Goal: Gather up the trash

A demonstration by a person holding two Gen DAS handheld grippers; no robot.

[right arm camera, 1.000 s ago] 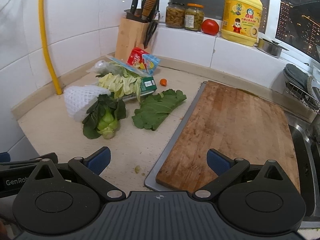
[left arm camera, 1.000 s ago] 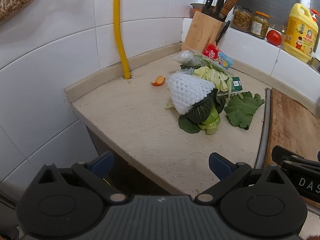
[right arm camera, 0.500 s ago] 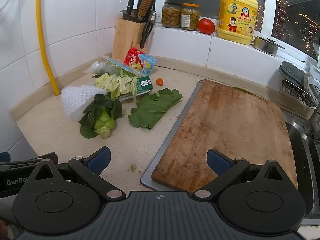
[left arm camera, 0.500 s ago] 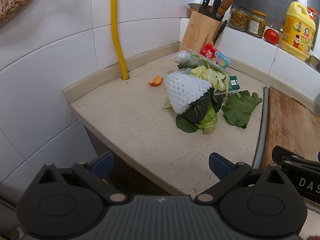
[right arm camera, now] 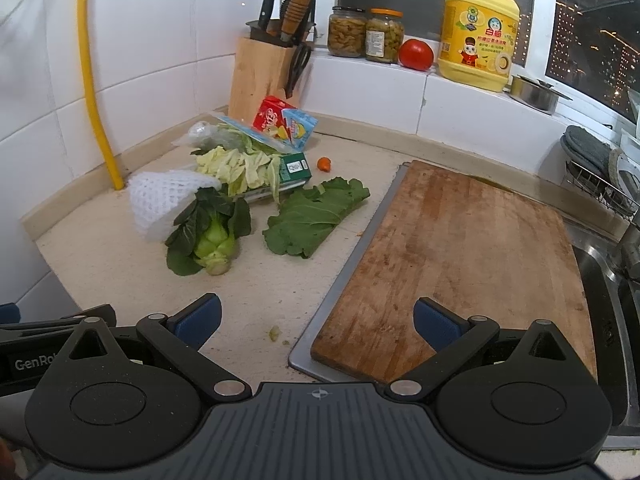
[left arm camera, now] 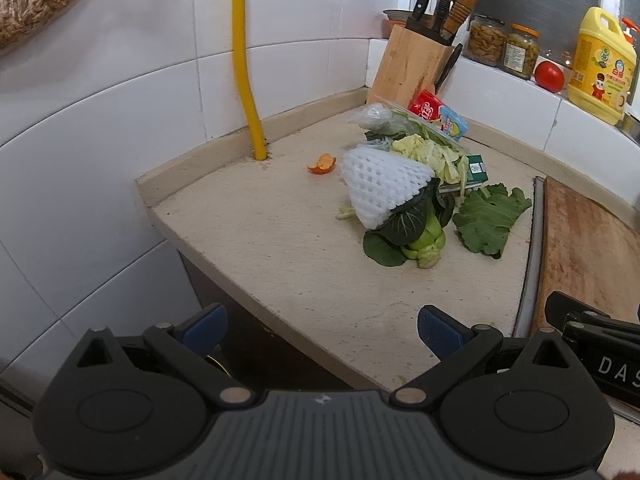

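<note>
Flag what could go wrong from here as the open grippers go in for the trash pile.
1. The foam net lies partly under the bok choy, so pulling it may drag the greens along.
2. The shredded cabbage is loose and could scatter.
3. The orange peel lies apart and may be missed.

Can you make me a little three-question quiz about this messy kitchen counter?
1. True or false: the white foam net sleeve lies partly on the green bok choy.
2. What stands nearest the red tomato? A) wooden knife block B) yellow dish soap jug C) yellow wall pipe
3. Is the left gripper or the right gripper holding anything?

Key: 1 true. 2 B. 3 Neither; both are open and hold nothing.
</note>
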